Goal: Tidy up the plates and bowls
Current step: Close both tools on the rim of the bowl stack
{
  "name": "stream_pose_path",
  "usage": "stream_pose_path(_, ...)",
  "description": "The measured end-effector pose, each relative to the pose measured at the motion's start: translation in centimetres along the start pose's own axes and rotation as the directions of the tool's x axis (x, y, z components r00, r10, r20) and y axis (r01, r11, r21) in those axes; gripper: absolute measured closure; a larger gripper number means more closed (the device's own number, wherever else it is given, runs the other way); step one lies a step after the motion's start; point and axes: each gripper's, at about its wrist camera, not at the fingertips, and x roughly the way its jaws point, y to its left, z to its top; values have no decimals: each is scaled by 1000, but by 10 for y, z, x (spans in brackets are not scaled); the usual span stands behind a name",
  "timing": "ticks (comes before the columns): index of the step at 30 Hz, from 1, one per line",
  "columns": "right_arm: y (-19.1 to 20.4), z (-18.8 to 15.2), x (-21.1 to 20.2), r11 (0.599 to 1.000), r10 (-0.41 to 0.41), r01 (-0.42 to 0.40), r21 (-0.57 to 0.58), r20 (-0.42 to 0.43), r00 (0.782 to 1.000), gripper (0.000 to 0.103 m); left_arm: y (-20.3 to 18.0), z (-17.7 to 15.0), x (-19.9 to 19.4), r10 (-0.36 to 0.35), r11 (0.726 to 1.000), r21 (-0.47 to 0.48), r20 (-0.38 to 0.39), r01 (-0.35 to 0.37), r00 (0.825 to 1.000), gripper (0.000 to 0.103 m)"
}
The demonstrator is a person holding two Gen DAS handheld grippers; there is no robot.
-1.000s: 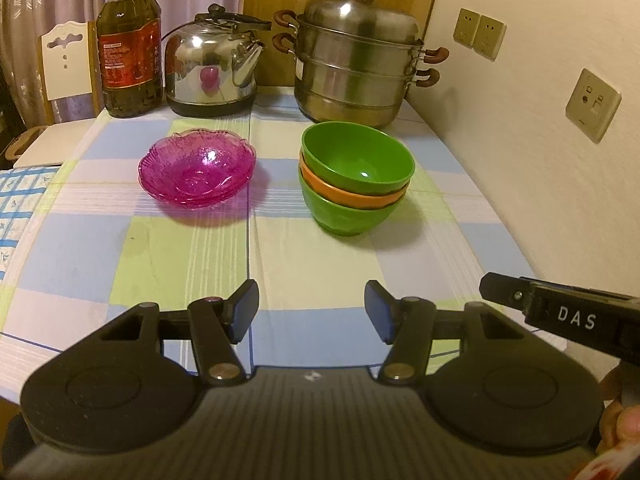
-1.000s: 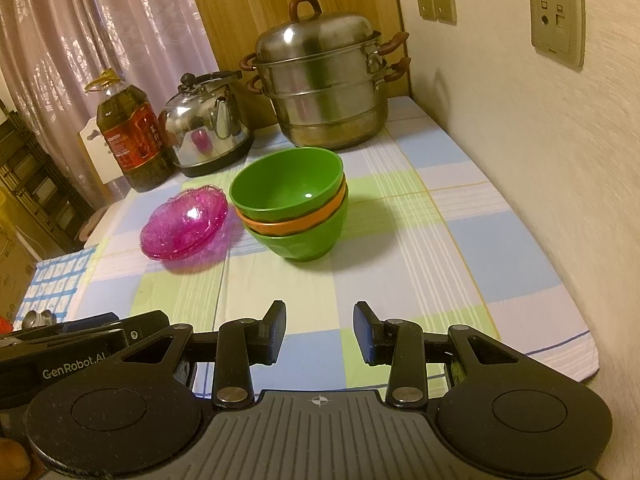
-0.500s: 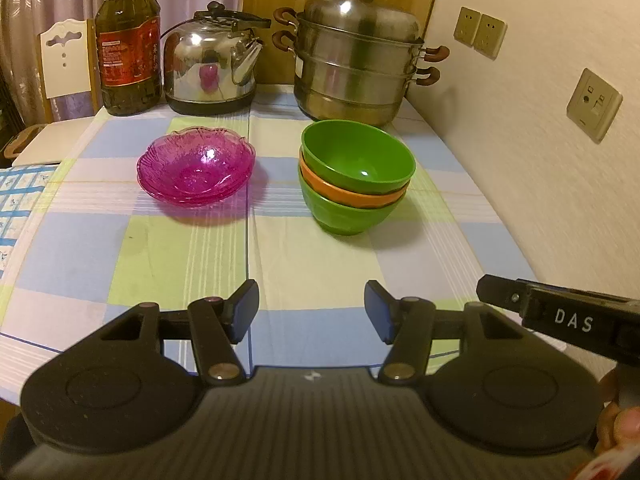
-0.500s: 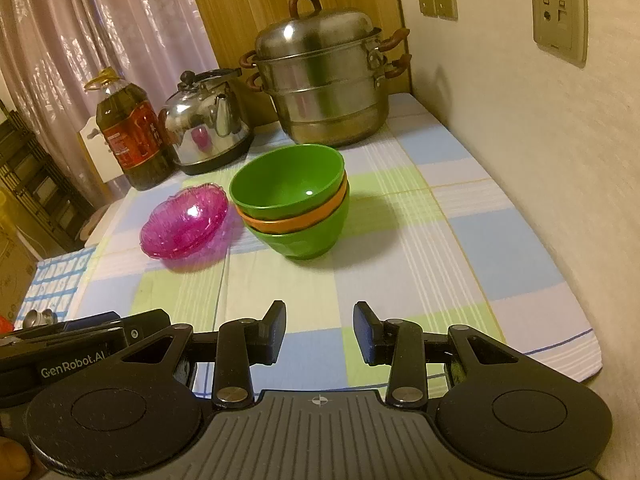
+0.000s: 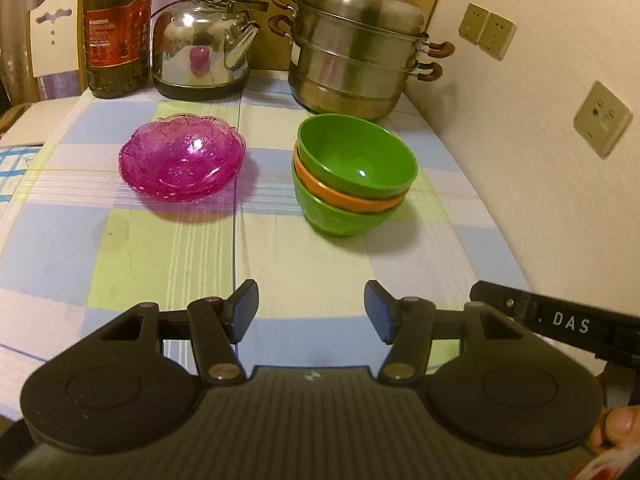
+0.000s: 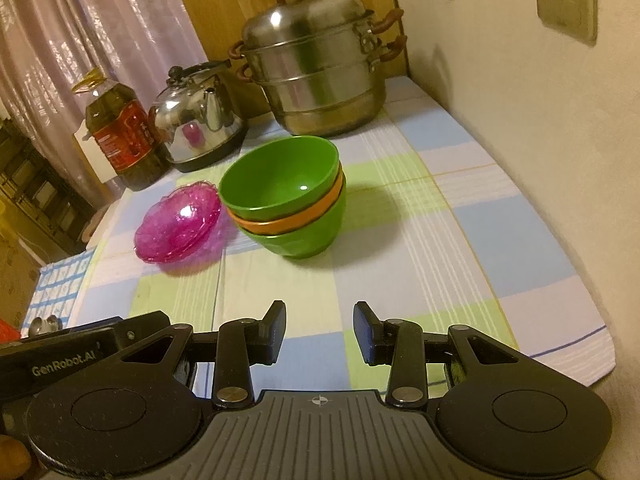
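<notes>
Left gripper (image 5: 311,311) advanced slightly toward the stacked green and orange plastic bowls (image 5: 352,176); pink glass dishes (image 5: 182,158) unmoved. Both tongs empty: left wide, right gripper (image 6: 320,334) narrower. Sorting looks done.

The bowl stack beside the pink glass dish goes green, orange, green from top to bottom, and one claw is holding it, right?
Not quite. The colours are right, but neither claw holds the bowl stack. In both wrist views the left claw and the right claw are open and empty, well short of it. The pink glass dish sits beside it.

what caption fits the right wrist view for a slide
Open right gripper hovers over a checked tablecloth, facing stacked green and orange bowls beside pink glass dishes.
</notes>
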Motion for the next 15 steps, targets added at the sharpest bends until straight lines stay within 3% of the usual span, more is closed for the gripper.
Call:
stream_pose_path(6,-8,32,22,999,15,-14,30,-13,1000,64,13,37,29,-25,997,-66,-10,25,1000,47)
stream_pose_path(7,-9,37,26,999,18,-18,39,-16,1000,61,15,44,36,-34,996,-80,-15,33,999,47)
stream_pose_path(9,-12,51,35,998,34,-33,57,-14,999,43,18,55,47,-37,995,-92,-16,35,999,47)
stream_pose_path(15,-16,94,68,994,62,-60,89,-14,998,41,30,92,93,-72,986,-154,-38,65,997,46)
